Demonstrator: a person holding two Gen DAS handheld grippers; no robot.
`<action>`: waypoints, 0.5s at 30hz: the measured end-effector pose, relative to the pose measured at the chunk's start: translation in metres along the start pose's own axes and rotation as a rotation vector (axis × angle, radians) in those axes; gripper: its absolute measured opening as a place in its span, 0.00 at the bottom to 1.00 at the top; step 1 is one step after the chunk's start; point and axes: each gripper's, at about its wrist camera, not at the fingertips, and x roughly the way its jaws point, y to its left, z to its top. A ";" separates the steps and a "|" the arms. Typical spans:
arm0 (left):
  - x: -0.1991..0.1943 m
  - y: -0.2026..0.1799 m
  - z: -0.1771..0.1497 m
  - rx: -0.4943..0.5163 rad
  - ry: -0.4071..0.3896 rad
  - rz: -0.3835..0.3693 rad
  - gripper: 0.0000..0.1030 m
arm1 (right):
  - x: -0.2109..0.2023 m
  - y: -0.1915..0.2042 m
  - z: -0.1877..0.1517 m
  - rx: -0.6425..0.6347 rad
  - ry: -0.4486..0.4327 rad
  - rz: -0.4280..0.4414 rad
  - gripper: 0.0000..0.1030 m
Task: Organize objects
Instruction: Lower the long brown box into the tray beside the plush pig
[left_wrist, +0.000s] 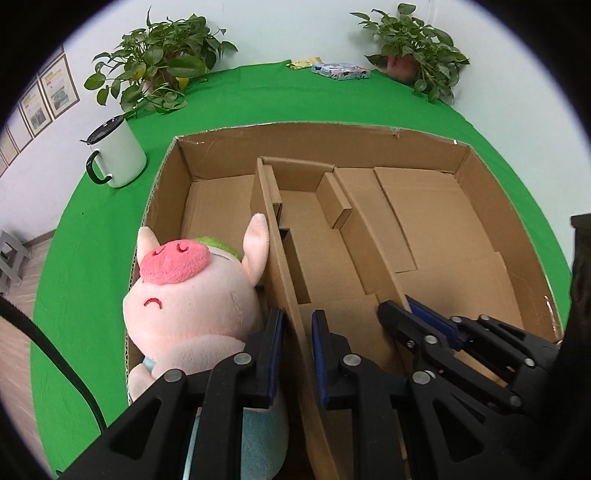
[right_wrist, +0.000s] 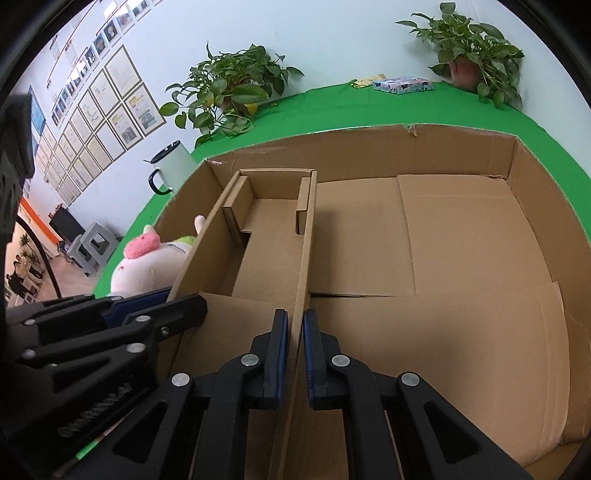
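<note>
A big open cardboard box (left_wrist: 491, 206) stands on the green table. A cardboard insert with two long walls sits inside it. My left gripper (left_wrist: 297, 332) straddles the insert's left wall (left_wrist: 280, 266), its pads close on either side of the board. A pink plush pig (left_wrist: 184, 295) lies in the box's left compartment, against the left finger. My right gripper (right_wrist: 294, 332) is closed on the insert's right wall (right_wrist: 306, 236). The right gripper also shows in the left wrist view (left_wrist: 406, 310), and the left gripper in the right wrist view (right_wrist: 177, 299). The pig shows at the left in the right wrist view (right_wrist: 144, 258).
A white mug (left_wrist: 118, 155) with a dark handle stands left of the box. Two potted plants (left_wrist: 162, 62) (left_wrist: 413, 48) stand at the table's back corners. A small patterned box (left_wrist: 340, 71) lies at the back edge. Framed pictures (right_wrist: 103, 110) hang on the left wall.
</note>
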 end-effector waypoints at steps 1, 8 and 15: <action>-0.002 0.000 0.000 0.002 -0.003 0.002 0.14 | 0.001 0.001 -0.001 -0.002 0.000 -0.004 0.06; -0.011 0.001 -0.003 0.018 -0.020 0.022 0.14 | -0.001 0.011 -0.005 -0.014 -0.001 -0.015 0.07; -0.022 0.003 -0.009 0.020 -0.040 0.014 0.14 | -0.005 0.015 -0.013 -0.065 0.001 -0.006 0.09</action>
